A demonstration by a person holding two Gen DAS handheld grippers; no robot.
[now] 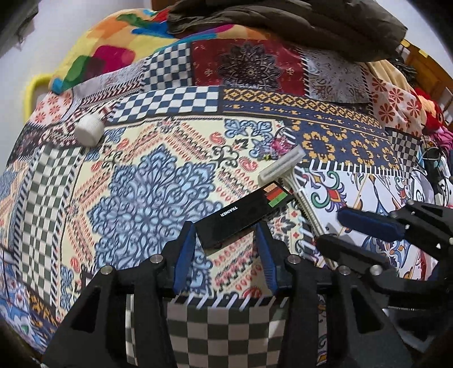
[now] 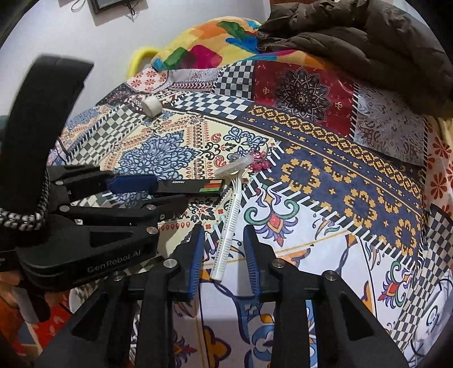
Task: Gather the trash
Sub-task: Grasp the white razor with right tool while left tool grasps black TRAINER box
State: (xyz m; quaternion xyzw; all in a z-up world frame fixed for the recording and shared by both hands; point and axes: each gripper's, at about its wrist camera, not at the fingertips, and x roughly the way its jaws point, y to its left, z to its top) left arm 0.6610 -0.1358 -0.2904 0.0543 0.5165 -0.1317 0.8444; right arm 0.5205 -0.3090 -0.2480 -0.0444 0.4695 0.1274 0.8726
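L gripper (image 1: 225,230) fingers spread round black box (image 1: 244,211); R gripper (image 2: 223,240) fingers spread astride razor (image 2: 230,215)

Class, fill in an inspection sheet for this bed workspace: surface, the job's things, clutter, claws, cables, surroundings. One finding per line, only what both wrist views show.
Surface: patchwork bedsheet, patterned, covering the bed.
Job's things: white disposable razor, flat on the sheet; black box marked TRAINER, its far end beside the razor head; white cap, alone at far left.
Clutter: dark padded jacket and multicoloured pillow at the far end.
Claws: left claw open, straddling the box's near end, pads not pressing; right claw open, either side of the razor handle, not gripping.
Cables: thin dark cords at the far right edge of the left view, unclear.
Surroundings: pale wall; yellow curved object beside the bed.
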